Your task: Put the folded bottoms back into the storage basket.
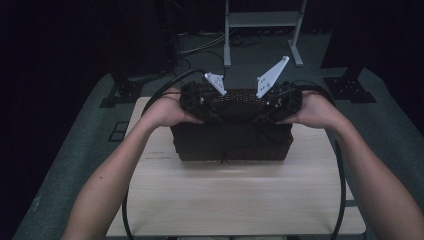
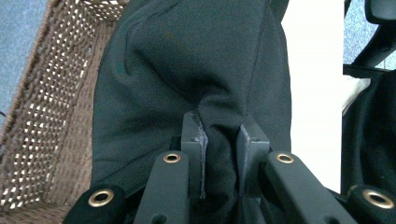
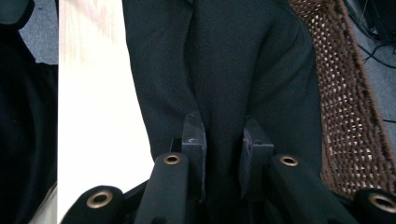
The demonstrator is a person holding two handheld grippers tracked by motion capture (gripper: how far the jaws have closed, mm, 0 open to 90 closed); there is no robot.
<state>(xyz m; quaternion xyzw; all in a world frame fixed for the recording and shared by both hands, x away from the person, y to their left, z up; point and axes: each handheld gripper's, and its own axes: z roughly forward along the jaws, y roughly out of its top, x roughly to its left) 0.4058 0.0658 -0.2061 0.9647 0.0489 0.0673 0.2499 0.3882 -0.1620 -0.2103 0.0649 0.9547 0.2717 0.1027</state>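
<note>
High view: both your claws, left claw [image 1: 207,107] and right claw [image 1: 270,107], pinch the dark cloth [image 1: 232,135]; it is soft, light, and sags, so grip its folded edge.

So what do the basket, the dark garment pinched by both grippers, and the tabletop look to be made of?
Basket: brown woven wicker or rattan-like strands, open weave with light showing through. Dark garment: matte black woven cloth, soft folds and a stitched seam; fibre unclear. Tabletop: pale wood or wood-look laminate, smooth, faint grain.
</note>
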